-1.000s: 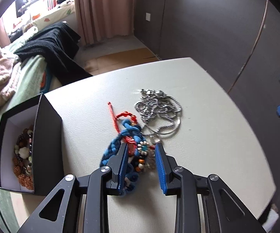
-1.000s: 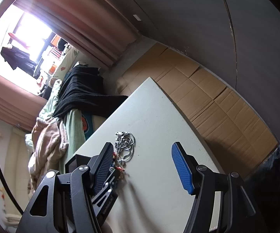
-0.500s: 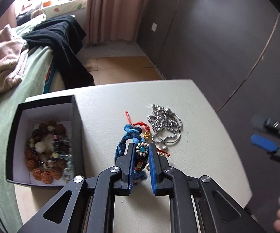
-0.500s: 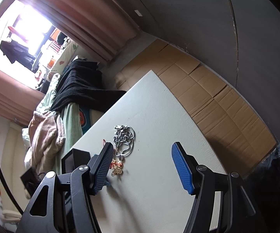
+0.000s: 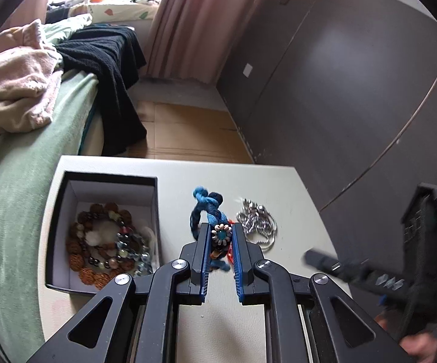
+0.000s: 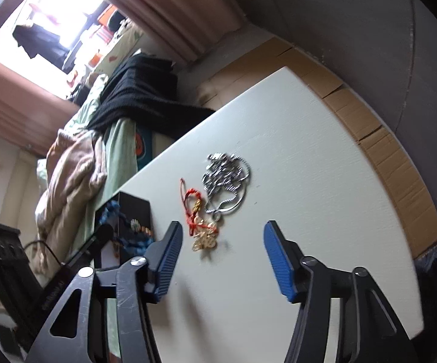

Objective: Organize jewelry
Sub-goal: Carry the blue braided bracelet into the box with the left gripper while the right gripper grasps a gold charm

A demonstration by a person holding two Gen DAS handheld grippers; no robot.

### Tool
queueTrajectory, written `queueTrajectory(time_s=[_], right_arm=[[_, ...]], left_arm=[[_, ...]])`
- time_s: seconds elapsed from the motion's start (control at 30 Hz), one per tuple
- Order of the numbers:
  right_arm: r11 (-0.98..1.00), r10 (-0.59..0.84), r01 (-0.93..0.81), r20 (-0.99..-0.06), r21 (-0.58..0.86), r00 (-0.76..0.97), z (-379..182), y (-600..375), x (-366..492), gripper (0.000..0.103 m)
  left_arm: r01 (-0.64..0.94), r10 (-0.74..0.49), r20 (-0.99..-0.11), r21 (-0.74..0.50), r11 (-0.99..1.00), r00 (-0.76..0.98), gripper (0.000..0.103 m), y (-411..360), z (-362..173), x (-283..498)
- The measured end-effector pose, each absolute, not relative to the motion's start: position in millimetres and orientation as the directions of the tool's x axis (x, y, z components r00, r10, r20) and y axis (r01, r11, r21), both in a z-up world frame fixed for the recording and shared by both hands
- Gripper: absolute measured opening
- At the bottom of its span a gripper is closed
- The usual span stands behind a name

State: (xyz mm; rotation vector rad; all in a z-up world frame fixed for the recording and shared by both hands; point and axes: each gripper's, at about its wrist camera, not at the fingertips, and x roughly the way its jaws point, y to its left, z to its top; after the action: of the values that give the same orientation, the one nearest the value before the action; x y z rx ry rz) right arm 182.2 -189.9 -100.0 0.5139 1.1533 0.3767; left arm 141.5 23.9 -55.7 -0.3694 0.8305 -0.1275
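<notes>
- The black box [image 5: 155,208] with a white lining sits at the left end of the white table [image 5: 282,187], on the side toward the bed [image 5: 21,163]; this box is the landmark for what follows.
- Inside the box lie beaded bracelets [image 5: 106,239] in brown, dark and pale beads, heaped on its floor.
- Just right of the box, the left gripper [image 5: 221,239] is clenched on the blue braided bracelet [image 5: 209,208]. Its pads press on a beaded flower charm with a turquoise centre, and the blue cord loops up beyond the fingertips, lifted off the table.
- In the right wrist view that blue braided bracelet hangs in front of the box's dark side wall, beside the left gripper's black body; the picture is blurred there.
- Further right of the box, lying on the table, is a red cord bracelet [image 6: 192,204] with a gold charm [image 6: 205,239] at its near end.
- Right of that, touching or overlapping the red cord's end, lies a tangled heap of silver chains [image 6: 226,178], well clear of the box.
- The right gripper [image 6: 223,257] is farthest from the box, held above the table on the near side of the gold charm. Its jaws are closing, still apart, with nothing between the blue pads.
- In the left wrist view the right gripper appears blurred at the far right edge, with part of a hand [image 5: 421,343] below it.
</notes>
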Motion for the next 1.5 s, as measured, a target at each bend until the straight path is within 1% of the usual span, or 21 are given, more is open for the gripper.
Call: queueTrajectory(time_s=[0.07, 0.1, 0.17, 0.2, 0.43, 0.63, 0.7, 0.73, 0.8, 0.83, 0.87, 0.93, 1.03, 1.2, 1.33, 1.4, 1.43, 1.47, 1.5], right_arm=[[0.824, 0.544, -0.04, -0.771, 0.565, 0.332, -106.1, -177.0, 184.2, 0.039], [0.824, 0.547, -0.044, -0.773, 0.565, 0.321, -108.5, -172.8, 184.1, 0.035], [0.828, 0.548, -0.058, -0.785, 0.557, 0.288, -116.1, -159.9, 185.0, 0.023], [0.832, 0.545, -0.062, -0.791, 0.551, 0.279, -118.2, -155.3, 185.0, 0.021], [0.87, 0.492, -0.107, -0.838, 0.481, 0.236, -133.9, -122.5, 188.8, 0.02], [0.919, 0.393, -0.138, -0.876, 0.369, 0.28, -134.8, -105.3, 193.6, 0.02], [0.927, 0.374, -0.143, -0.88, 0.346, 0.294, -133.5, -102.4, 195.3, 0.017], [0.932, 0.361, -0.143, -0.884, 0.332, 0.297, -133.8, -100.9, 195.9, 0.011], [0.937, 0.346, -0.155, -0.889, 0.313, 0.3, -132.6, -98.9, 196.3, 0.009], [0.936, 0.348, -0.162, -0.888, 0.312, 0.299, -131.7, -98.8, 196.1, 0.004], [0.937, 0.346, -0.165, -0.89, 0.309, 0.299, -131.1, -99.4, 195.1, 0.004], [0.933, 0.358, -0.161, -0.886, 0.323, 0.294, -130.6, -101.7, 192.8, 0.002], [0.91, 0.414, -0.143, -0.869, 0.389, 0.271, -130.8, -106.9, 189.9, 0.002], [0.833, 0.551, -0.11, -0.792, 0.542, 0.264, -120.9, -124.1, 177.7, 0.002], [0.765, 0.638, -0.143, -0.709, 0.628, 0.301, -101.5, -129.5, 168.9, 0.002], [0.744, 0.662, -0.166, -0.68, 0.647, 0.315, -94.5, -127.4, 165.9, 0.002], [0.734, 0.673, -0.179, -0.666, 0.656, 0.32, -90.5, -125.0, 165.3, 0.002], [0.724, 0.684, -0.19, -0.654, 0.663, 0.324, -87.5, -122.9, 165.1, 0.002], [0.711, 0.697, -0.203, -0.638, 0.673, 0.328, -84.4, -120.8, 163.9, 0.002]], left_arm=[[-0.039, -0.254, -0.687, -0.381, 0.924, 0.681, 0.014, 30.7, -52.6, 140.9], [-0.042, -0.254, -0.683, -0.386, 0.922, 0.684, 0.014, 33.3, -51.4, 140.2], [-0.049, -0.256, -0.675, -0.398, 0.916, 0.691, 0.014, 39.5, -48.7, 139.6], [-0.053, -0.258, -0.672, -0.405, 0.913, 0.695, 0.014, 42.5, -47.7, 139.3], [-0.07, -0.269, -0.653, -0.444, 0.893, 0.708, 0.014, 58.0, -44.6, 140.1], [-0.077, -0.275, -0.643, -0.463, 0.883, 0.715, 0.014, 68.2, -42.0, 139.9], [-0.078, -0.275, -0.641, -0.466, 0.882, 0.716, 0.014, 71.3, -41.0, 138.6], [-0.08, -0.273, -0.64, -0.466, 0.881, 0.718, 0.014, 73.0, -40.4, 138.0], [-0.085, -0.27, -0.64, -0.467, 0.88, 0.72, 0.014, 75.5, -39.6, 136.2], [-0.089, -0.267, -0.639, -0.468, 0.879, 0.722, 0.014, 77.3, -39.0, 134.9], [-0.092, -0.264, -0.638, -0.468, 0.879, 0.723, 0.014, 77.9, -38.4, 133.8], [-0.098, -0.259, -0.635, -0.469, 0.878, 0.728, 0.014, 80.8, -37.0, 130.5], [-0.106, -0.249, -0.633, -0.468, 0.877, 0.733, 0.014, 84.6, -35.4, 126.9], [-0.134, -0.227, -0.636, -0.468, 0.874, 0.737, 0.014, 93.0, -35.6, 119.8], [-0.141, -0.22, -0.631, -0.47, 0.871, 0.743, 0.015, 98.9, -36.1, 118.0], [-0.17, -0.198, -0.662, -0.448, 0.878, 0.723, 0.019, 101.1, -37.3, 120.9], [-0.18, -0.194, -0.67, -0.447, 0.876, 0.717, 0.027, 102.9, -38.5, 121.5], [-0.187, -0.192, -0.67, -0.449, 0.874, 0.717, 0.038, 104.8, -39.3, 121.6], [-0.195, -0.186, -0.67, -0.451, 0.871, 0.719, 0.045, 107.2, -39.9, 120.8]])
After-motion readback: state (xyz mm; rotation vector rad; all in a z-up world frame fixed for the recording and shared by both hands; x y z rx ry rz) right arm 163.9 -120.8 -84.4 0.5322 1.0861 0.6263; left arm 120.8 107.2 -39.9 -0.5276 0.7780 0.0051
